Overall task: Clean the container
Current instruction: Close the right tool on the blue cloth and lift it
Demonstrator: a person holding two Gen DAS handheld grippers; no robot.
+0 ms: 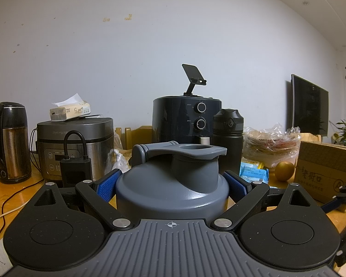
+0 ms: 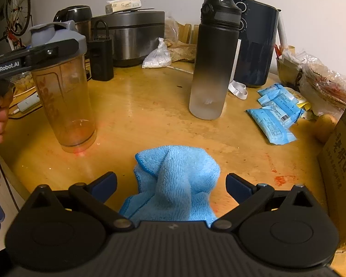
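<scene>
Wooden table (image 2: 150, 106): clear shaker bottle (image 2: 64, 97), grey lid, clamped by left hand-held gripper (image 1: 171, 184); right hand-held gripper (image 2: 170, 182) wide.

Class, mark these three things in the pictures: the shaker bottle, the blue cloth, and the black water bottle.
shaker bottle (image 2: 64, 106): right wrist view, on its clear wall.
blue cloth (image 2: 177, 180): right wrist view, on its raised middle fold.
black water bottle (image 2: 215, 53): right wrist view, on its dark upper body.

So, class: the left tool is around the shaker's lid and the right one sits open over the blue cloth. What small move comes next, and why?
Probably close the right tool on the blue cloth: its fingers straddle the bunched cloth but stand open, while the left tool already steadies the shaker.
</scene>
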